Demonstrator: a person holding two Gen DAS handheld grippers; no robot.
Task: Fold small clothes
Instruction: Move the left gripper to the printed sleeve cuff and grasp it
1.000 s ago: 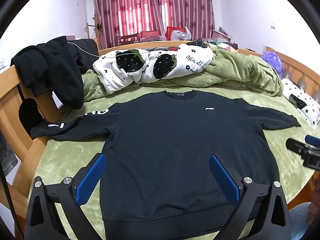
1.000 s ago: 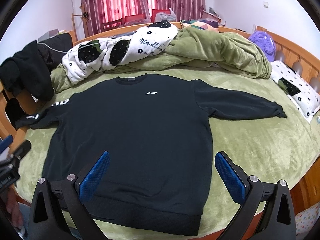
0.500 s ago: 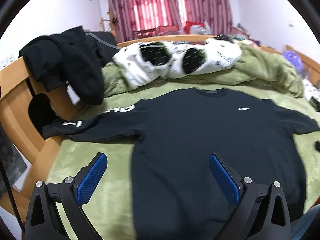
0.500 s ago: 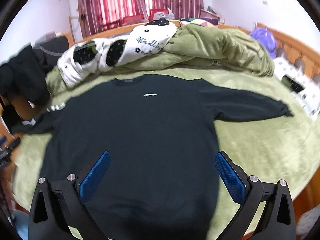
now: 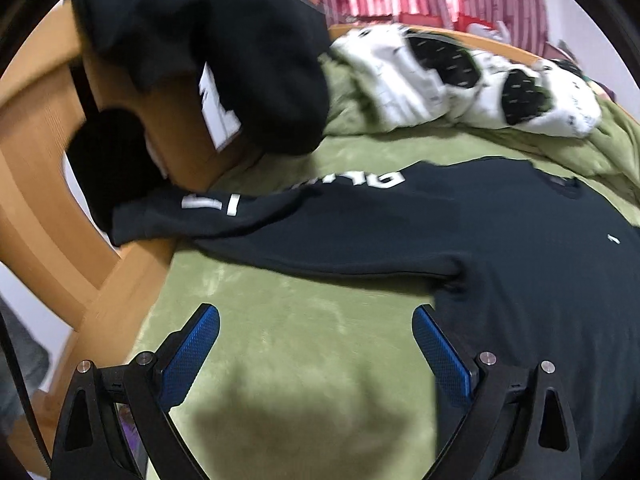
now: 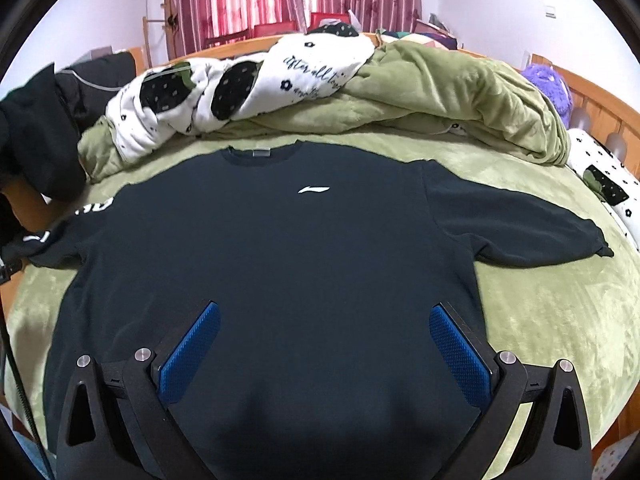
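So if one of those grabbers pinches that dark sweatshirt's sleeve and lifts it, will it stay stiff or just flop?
Probably flop: the dark sweatshirt lies limp and flat on the green blanket, and its lettered sleeve sags over the bed's edge. It looks thick, so likely weighty for cloth. The plush blanket may drag against sliding.

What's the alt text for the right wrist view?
A dark sweatshirt lies flat, front up, sleeves spread, on a green bedspread. The open right claw hovers over its lower half, holding nothing. Bunched bedding lies behind.

Both wrist cams angled down, close over bed; shared: sweatshirt (image 6: 280,248).
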